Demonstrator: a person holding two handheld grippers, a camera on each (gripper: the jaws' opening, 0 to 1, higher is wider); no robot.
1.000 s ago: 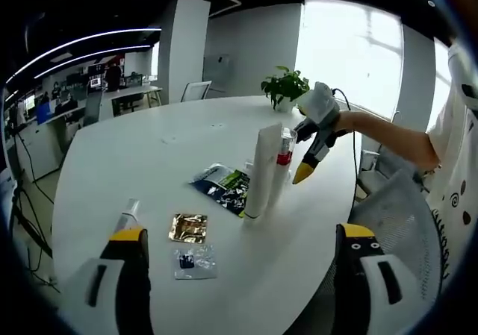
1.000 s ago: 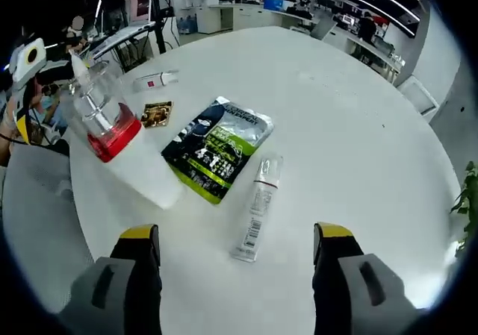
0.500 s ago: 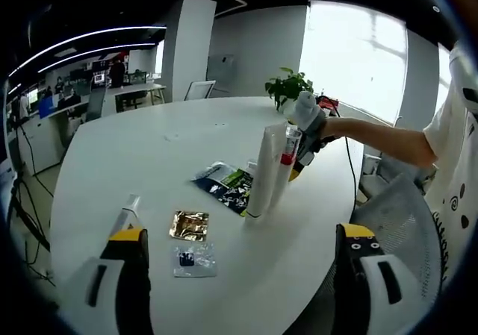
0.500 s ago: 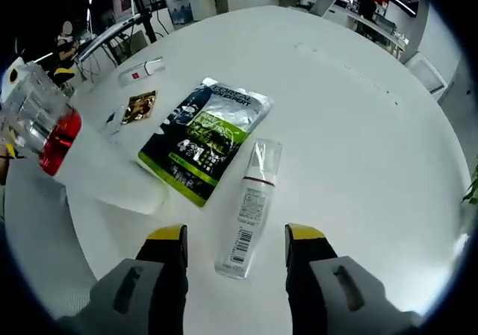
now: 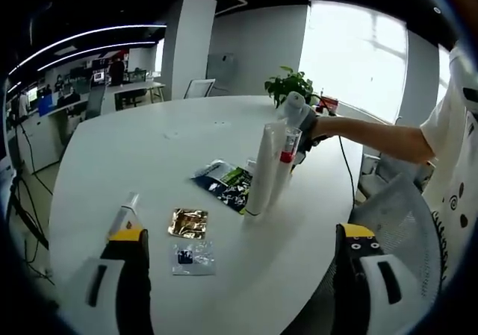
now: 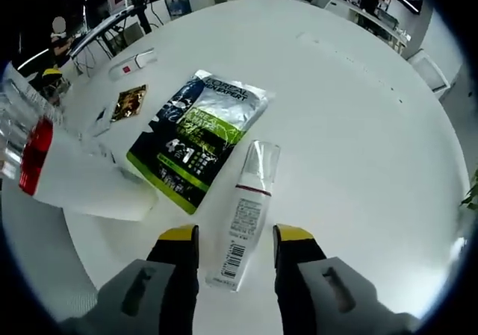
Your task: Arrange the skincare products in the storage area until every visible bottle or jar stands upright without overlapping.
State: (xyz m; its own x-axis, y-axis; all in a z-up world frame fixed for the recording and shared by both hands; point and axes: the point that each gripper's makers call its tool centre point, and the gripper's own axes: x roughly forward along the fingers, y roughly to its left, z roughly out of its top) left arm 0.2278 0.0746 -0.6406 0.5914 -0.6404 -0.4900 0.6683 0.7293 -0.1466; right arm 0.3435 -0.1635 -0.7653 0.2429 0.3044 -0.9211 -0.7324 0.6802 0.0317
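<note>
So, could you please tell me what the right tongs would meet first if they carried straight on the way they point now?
Most likely the lying white bottle: its lower end already sits between the jaws of the right tongs, which stand open on either side. Beyond it lies the green-and-black pouch.

The white table [image 6: 358, 126] carries a black, green and silver pouch [image 6: 196, 137]. A white bottle [image 6: 244, 214] has a clear cap; the sachet [image 5: 187, 222] is gold.

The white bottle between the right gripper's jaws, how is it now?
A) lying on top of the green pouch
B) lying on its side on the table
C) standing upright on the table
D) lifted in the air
B: the bottle lies flat on the table beside the pouch, with the right gripper straddling its base, jaws not yet closed.
</note>
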